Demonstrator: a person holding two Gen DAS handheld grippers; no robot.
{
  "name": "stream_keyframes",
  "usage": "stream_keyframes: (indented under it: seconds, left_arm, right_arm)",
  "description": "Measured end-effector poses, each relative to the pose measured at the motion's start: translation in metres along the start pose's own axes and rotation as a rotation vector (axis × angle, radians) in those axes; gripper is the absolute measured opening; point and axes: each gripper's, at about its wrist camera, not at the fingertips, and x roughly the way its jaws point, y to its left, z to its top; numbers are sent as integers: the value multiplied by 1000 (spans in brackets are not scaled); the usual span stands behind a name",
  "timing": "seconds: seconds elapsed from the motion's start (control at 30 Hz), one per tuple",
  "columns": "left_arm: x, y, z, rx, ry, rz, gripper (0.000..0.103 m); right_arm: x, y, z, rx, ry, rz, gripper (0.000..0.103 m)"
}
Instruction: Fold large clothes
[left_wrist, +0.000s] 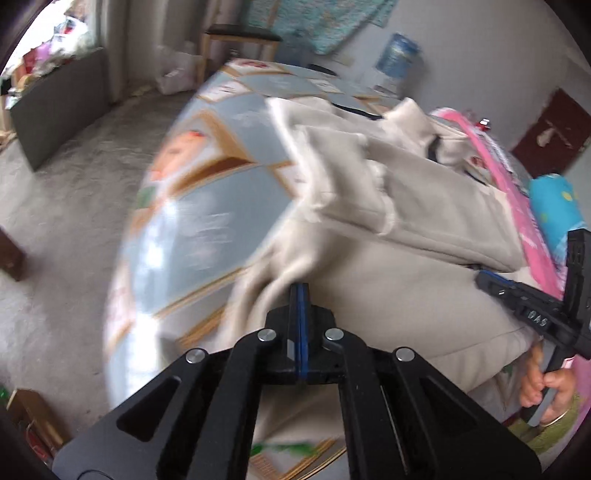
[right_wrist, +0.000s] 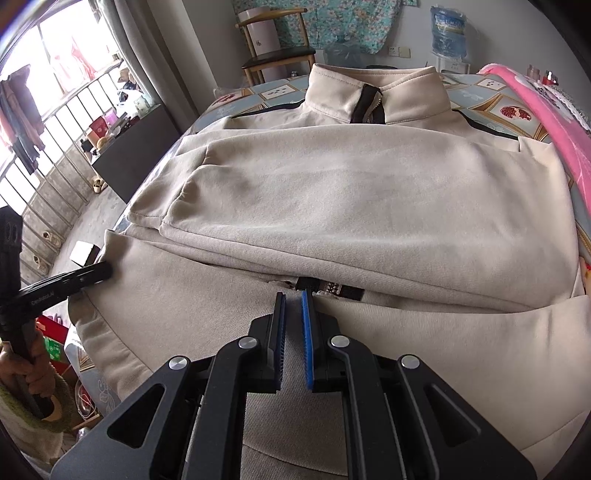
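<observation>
A large beige zip-up jacket (right_wrist: 369, 192) lies spread on the bed, collar at the far end and both sleeves folded across its chest. In the left wrist view my left gripper (left_wrist: 299, 290) is shut, and the jacket (left_wrist: 424, 192) bunches up at its tips. The right wrist view shows that gripper (right_wrist: 101, 271) at the jacket's left edge. My right gripper (right_wrist: 293, 295) points down at the jacket's middle by the dark zipper (right_wrist: 328, 288). Its blue pads stand a narrow gap apart and nip the fabric there. The left wrist view blurs it at the right (left_wrist: 484, 278).
The bed has a patterned blue sheet (left_wrist: 207, 221). A pink blanket (right_wrist: 546, 122) runs along its right side. A wooden chair (right_wrist: 280, 59) and a water bottle (right_wrist: 448, 27) stand beyond the bed, a dark cabinet (right_wrist: 136, 155) to its left. A person's hand (left_wrist: 546, 387) holds the right gripper's handle.
</observation>
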Motion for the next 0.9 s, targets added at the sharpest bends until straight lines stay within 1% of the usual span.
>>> stream_keyframes:
  seconds: [0.07, 0.1, 0.13, 0.23, 0.3, 0.33, 0.37, 0.4, 0.47, 0.5, 0.57, 0.6, 0.63, 0.67, 0.73, 0.77, 0.83, 0.9]
  left_arm:
    - [-8, 6, -2, 7, -15, 55, 2]
    - [-10, 8, -3, 10, -23, 59, 2]
    - [-13, 9, -2, 7, -31, 23, 2]
    - [-18, 1, 4, 22, -50, -53, 2]
    - [-13, -8, 9, 30, -47, -120, 2]
    - [-5, -12, 11, 38, -33, -139, 3]
    - [6, -15, 13, 51, -20, -97, 3]
    - [16, -13, 14, 56, -10, -22, 3]
    - [15, -5, 16, 29, -44, -33, 2]
    - [12, -2, 17, 23, -53, -20, 2]
    - [4, -4, 17, 42, -79, 24, 2]
    - [0, -7, 16, 58, -97, 72, 2]
    - [-5, -8, 16, 79, -119, 141, 5]
    - [-9, -9, 17, 82, -129, 153, 5]
    - [-17, -12, 18, 77, -146, 112, 5]
    - [-19, -18, 19, 93, -152, 84, 5]
    - [-18, -43, 18, 155, -141, -17, 6]
    - [-9, -67, 14, 211, -98, -108, 8]
  right_arm:
    - [0, -1, 0, 2, 0, 5, 8]
    - [0, -2, 0, 3, 0, 8, 8]
    - [0, -2, 0, 5, 0, 12, 8]
    - [0, -3, 0, 10, -1, 17, 8]
    - [0, -3, 0, 11, -2, 15, 8]
    - [0, -3, -1, 11, -3, 13, 8]
    - [0, -2, -1, 10, -3, 13, 8]
    - [0, -2, -1, 9, -3, 14, 8]
    - [0, -3, -1, 8, -3, 17, 8]
    - [0, -3, -1, 9, -3, 18, 8]
    - [0, -4, -1, 13, -5, 21, 8]
    - [0, -4, -1, 15, -6, 24, 8]
    - [1, -5, -1, 16, -6, 27, 8]
    - [1, -5, -1, 19, -6, 32, 8]
    - [1, -7, -1, 24, -6, 41, 8]
    - [1, -8, -1, 27, -6, 46, 8]
    - [1, -10, 0, 37, -5, 55, 8]
    - [2, -10, 0, 46, -5, 60, 8]
